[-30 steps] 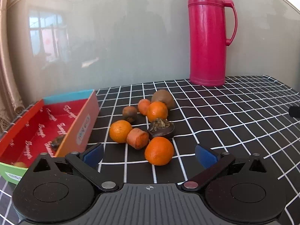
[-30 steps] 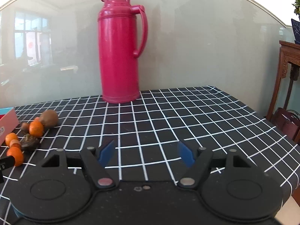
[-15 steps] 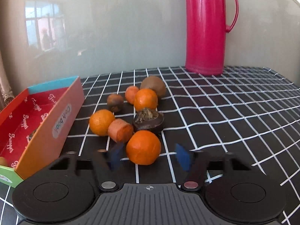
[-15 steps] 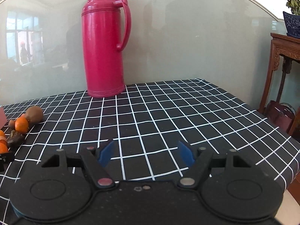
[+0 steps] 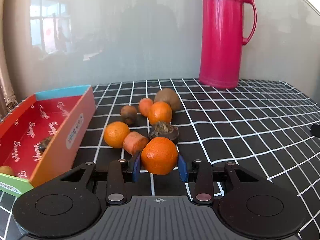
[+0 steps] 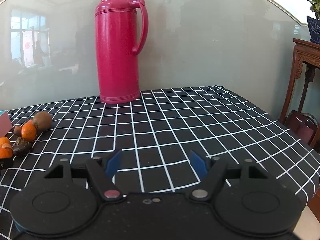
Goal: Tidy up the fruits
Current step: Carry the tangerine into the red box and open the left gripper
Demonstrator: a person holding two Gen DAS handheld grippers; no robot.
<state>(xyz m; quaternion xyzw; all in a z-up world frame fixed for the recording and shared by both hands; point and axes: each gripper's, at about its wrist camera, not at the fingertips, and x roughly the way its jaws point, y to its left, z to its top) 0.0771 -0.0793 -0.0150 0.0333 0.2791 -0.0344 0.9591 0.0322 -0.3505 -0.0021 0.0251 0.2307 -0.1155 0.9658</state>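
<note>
My left gripper [image 5: 160, 167] is shut on the nearest orange [image 5: 159, 155], its blue pads pressed on both sides. Behind it lie a carrot piece [image 5: 135, 144], a second orange [image 5: 116, 134], a dark mangosteen [image 5: 164, 132], a third orange [image 5: 160, 113], another carrot piece [image 5: 145, 106], a kiwi [image 5: 168, 101] and a small brown fruit [image 5: 128, 114]. The red open box [image 5: 66, 120] stands to the left with a dark fruit [image 5: 44, 143] inside. My right gripper [image 6: 155, 164] is open and empty over the cloth, with the fruit pile [image 6: 29, 131] far to its left.
A tall pink thermos [image 5: 222, 38] stands at the back of the table by the wall; it also shows in the right wrist view [image 6: 119, 48]. The black checked tablecloth [image 6: 180, 124] ends at the right edge, where a wooden stand [image 6: 305, 64] stands beyond.
My left gripper moved forward onto the nearest orange and closed its jaws on it. The right gripper shifted slightly and stayed open.
</note>
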